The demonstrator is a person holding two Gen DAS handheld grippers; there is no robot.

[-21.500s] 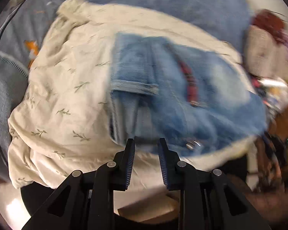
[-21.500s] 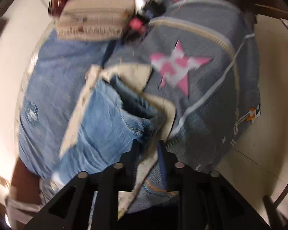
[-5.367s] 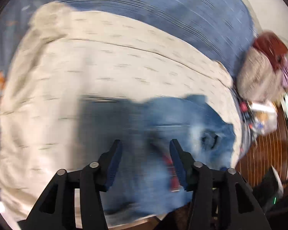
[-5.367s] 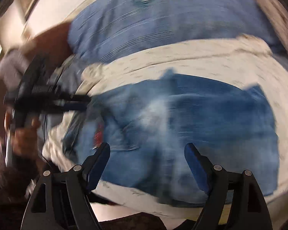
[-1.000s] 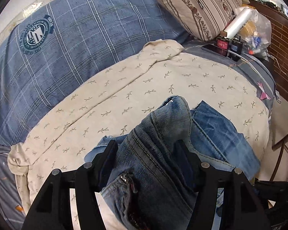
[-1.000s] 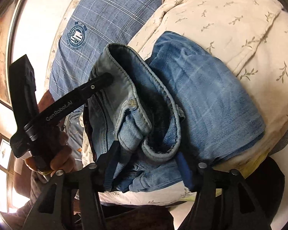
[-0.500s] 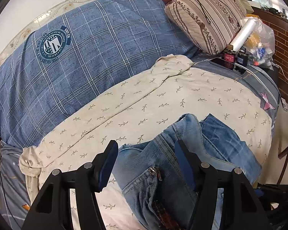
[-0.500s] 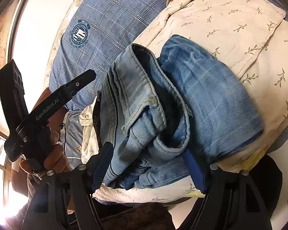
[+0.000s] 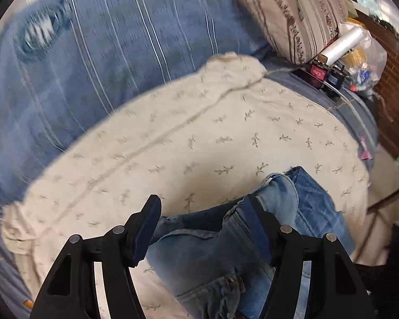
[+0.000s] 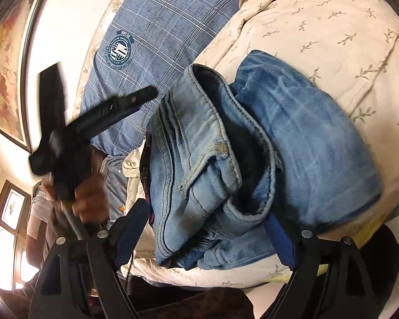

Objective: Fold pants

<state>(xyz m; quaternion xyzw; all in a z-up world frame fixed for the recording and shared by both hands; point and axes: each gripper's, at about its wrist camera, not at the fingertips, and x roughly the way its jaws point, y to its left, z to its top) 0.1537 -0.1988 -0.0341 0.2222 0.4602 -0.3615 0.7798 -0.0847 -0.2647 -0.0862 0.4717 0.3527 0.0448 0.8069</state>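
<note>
The blue jeans [image 10: 252,159] lie folded into a thick bundle on a cream leaf-print sheet [image 10: 345,32], waistband and open hem on top. They also show in the left wrist view [image 9: 252,239], low and right. My left gripper [image 9: 202,228] is open and empty, held above the bundle's near edge. It also appears in the right wrist view [image 10: 135,98], blurred, in a hand left of the jeans. My right gripper [image 10: 207,236] is open wide and empty, its fingers either side of the bundle's near end without gripping it.
A blue plaid pillow [image 9: 106,66] lies behind the sheet. A striped cushion [image 9: 292,13], a plastic roll [image 9: 340,45] and small bottles [image 9: 324,74] sit at the far right. A framed picture [image 10: 5,61] hangs on the wall at left.
My left gripper has pulled back and up from the jeans and is moving, blurring its view. The jeans stay folded on the sheet. My right gripper has barely moved.
</note>
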